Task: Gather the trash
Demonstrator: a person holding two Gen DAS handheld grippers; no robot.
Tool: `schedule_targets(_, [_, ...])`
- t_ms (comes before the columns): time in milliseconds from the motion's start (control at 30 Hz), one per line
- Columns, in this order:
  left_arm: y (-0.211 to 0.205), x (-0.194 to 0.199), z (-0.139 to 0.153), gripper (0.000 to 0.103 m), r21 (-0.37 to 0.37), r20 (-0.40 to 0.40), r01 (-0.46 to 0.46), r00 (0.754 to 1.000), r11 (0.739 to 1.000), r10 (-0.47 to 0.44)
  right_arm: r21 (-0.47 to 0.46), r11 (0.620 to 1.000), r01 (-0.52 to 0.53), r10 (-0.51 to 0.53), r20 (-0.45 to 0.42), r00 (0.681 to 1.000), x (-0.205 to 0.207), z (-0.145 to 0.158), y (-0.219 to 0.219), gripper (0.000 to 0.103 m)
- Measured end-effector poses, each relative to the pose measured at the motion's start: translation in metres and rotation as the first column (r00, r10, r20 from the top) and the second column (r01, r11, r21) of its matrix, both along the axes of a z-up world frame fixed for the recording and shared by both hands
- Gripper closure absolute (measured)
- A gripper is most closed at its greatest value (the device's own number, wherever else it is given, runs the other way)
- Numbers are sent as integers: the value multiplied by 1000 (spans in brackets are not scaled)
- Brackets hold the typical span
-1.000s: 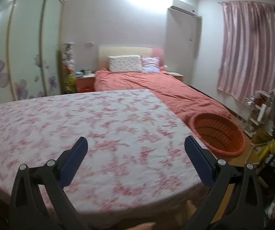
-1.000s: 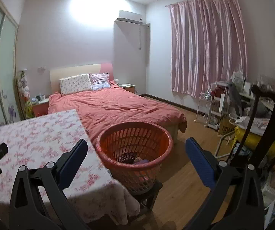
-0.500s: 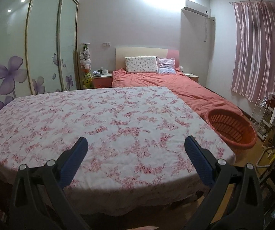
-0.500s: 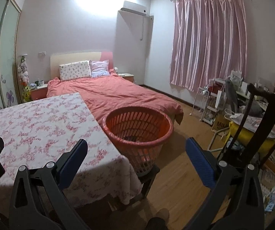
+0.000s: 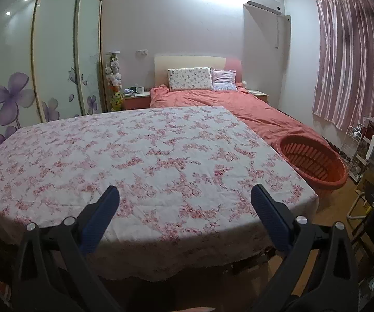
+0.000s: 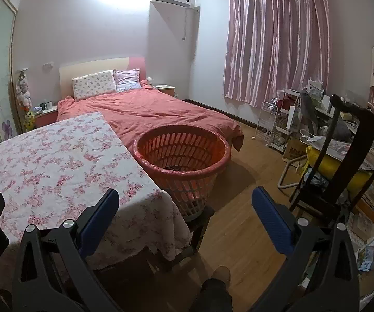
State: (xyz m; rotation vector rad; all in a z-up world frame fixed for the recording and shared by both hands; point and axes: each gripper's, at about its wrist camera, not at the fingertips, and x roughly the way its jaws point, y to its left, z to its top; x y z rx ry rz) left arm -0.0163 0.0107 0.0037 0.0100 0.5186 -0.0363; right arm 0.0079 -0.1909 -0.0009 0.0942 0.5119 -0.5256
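Dark, unclear contents sit deep in the orange basket (image 6: 181,153) beside the floral-clothed table (image 5: 140,156). Left gripper (image 5: 185,202) and right gripper (image 6: 185,202) hover wide apart, empty.

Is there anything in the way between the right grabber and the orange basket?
Nothing visible blocks it. The right gripper is open and empty, with only bare wooden floor and the corner of the flowery tablecloth between it and the orange basket, which stands beside the table on a dark stool.
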Motion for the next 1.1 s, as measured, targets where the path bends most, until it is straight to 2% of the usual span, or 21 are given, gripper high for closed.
schedule_targets(500, [-15,1,-6,4,-6,-28,42,999,999,-42,7,1000,18,-18,-21,1000,-1,-8,-11,2])
schedule_targets(1100, [-32,7,2,4,-6,-13,60,998,998,-60,19,1000,15,-14,-10,1000,2,-4,-21,2])
